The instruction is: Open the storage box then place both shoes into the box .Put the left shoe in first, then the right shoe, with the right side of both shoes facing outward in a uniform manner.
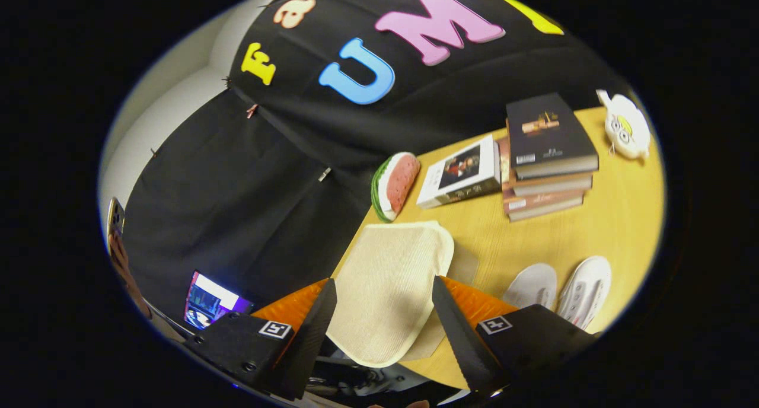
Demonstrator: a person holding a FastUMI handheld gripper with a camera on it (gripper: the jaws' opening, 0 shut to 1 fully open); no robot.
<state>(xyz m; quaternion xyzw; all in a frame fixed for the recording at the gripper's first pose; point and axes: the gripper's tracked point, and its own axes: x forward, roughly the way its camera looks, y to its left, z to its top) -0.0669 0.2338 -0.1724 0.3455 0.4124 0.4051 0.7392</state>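
Observation:
A cream, ribbed panel, the storage box's lid or flap, lies flat-on between my gripper's two fingers. It spans nearly the whole gap from one finger to the other. The fingers stand wide apart, and I cannot make out either one pressing on it. A clear part of the box peeks out behind the panel's right edge. Two white shoes lie side by side on the wooden table, just right of the right finger and soles toward me.
Beyond the panel lie a watermelon-slice toy, a single book and a stack of books. A white toy sits at the table's far corner. A lit screen and a person's hand are off to the left.

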